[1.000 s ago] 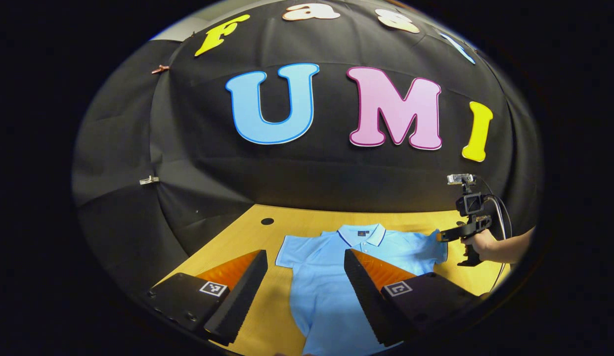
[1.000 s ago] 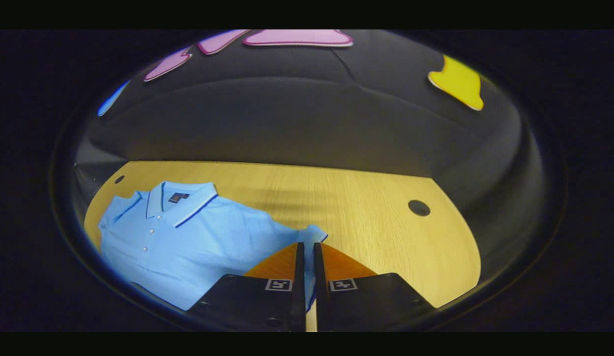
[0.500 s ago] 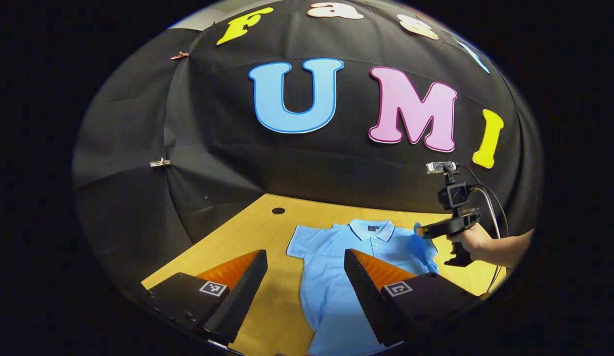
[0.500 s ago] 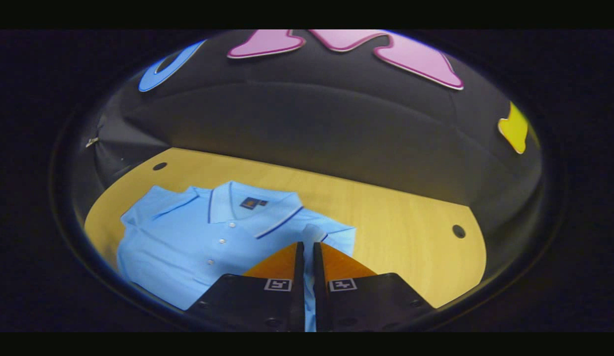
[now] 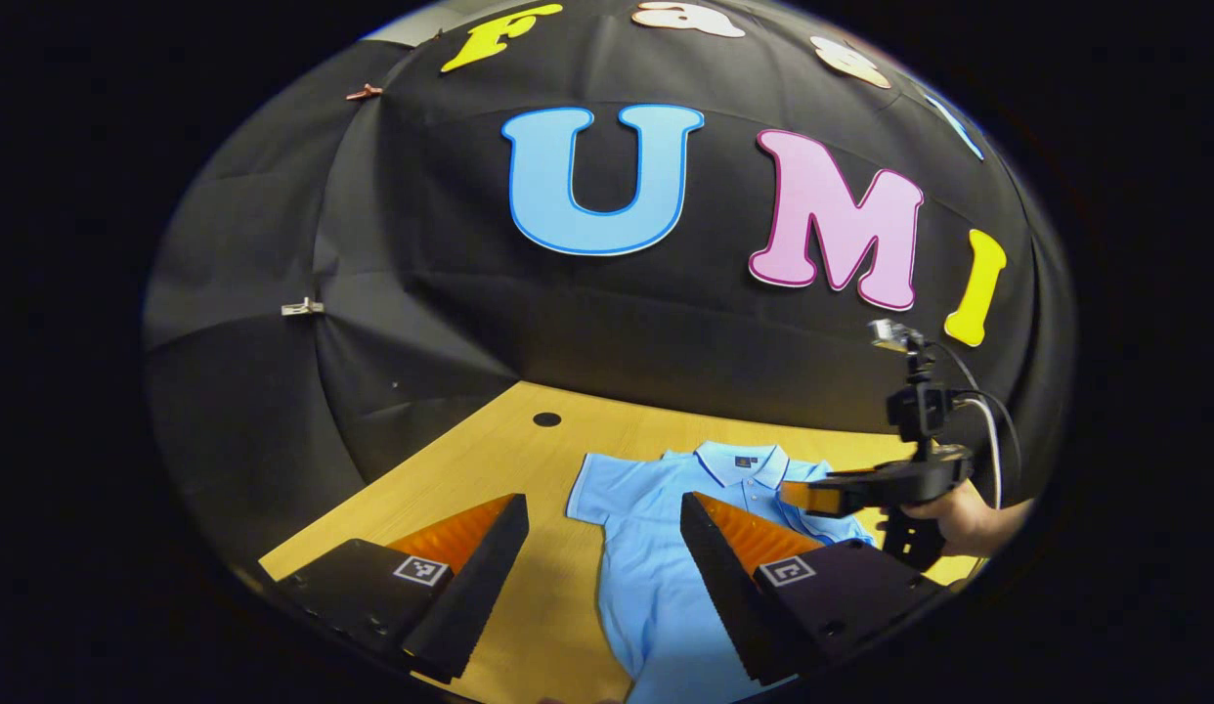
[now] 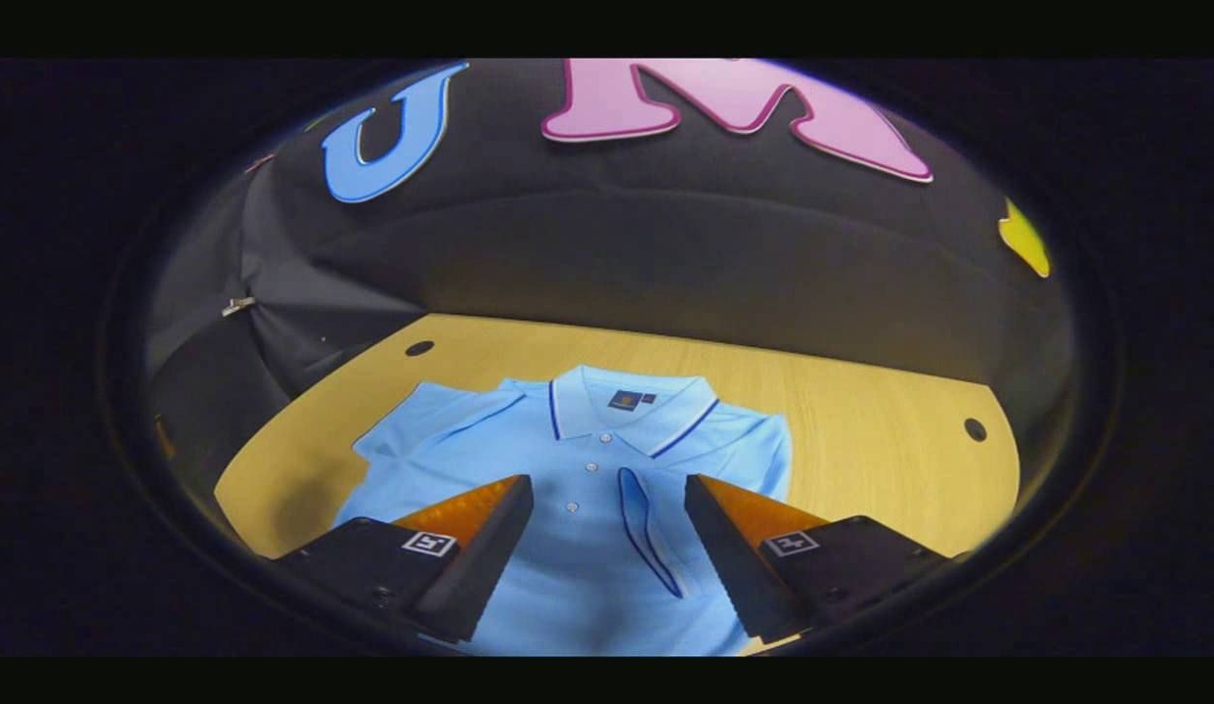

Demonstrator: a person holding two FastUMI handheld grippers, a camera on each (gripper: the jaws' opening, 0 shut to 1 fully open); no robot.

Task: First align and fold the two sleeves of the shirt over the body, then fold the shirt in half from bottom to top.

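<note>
Blue shirt (image 6: 578, 548) on worktop (image 6: 861, 430), right sleeve (image 6: 656, 528) folded over.
Neck label (image 6: 627, 399) unreadable. Left tool (image 5: 602, 577) wide; right tool (image 6: 607, 548) wide, empty.

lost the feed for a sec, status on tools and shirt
Both tools open, left tool and right tool, holding nothing. Shirt flat on table, one sleeve folded over body, other sleeve out. Nothing blocking.

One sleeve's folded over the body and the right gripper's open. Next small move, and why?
Probably bring the left gripper down onto the flat sleeve and close on its edge. That sleeve lies spread on the table, while the other sleeve already rests folded over the shirt body. The right gripper hangs open above it, holding nothing, and the left gripper's fingers stand open too.
</note>
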